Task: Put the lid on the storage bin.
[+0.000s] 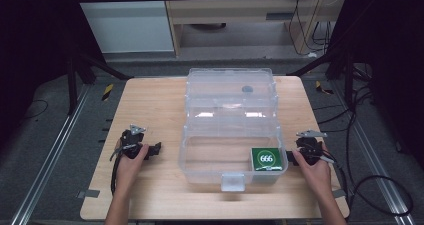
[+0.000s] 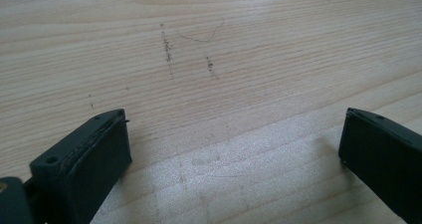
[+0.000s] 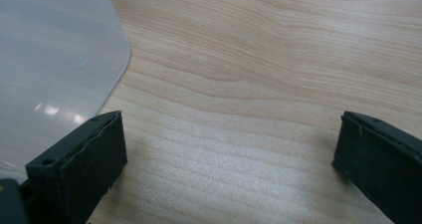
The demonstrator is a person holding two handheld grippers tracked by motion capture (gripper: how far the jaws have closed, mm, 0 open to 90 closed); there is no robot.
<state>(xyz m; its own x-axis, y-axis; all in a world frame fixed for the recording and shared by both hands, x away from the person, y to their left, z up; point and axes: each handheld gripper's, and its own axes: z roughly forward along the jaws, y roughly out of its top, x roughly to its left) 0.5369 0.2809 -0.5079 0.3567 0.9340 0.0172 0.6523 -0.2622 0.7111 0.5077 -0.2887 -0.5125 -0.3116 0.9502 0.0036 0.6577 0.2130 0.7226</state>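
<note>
"666" on green box (image 1: pixel 266 159)

The right gripper (image 3: pixel 229 159) is seen along its own two black jaws, which rise from the bottom corners of the right gripper view. The jaws stand wide apart, with bare wood between them and nothing held. The left jaw shows a small round hole on its upper face and a rough, slightly ragged pad edge. Both jaws cast soft shadows on the surface below. The wooden tabletop (image 3: pixel 278 59) is pale, with grain running across the frame. A translucent plastic container (image 3: pixel 50 55) occupies the far left; its rounded corner rests on the tabletop, just beyond the left jaw.
</note>
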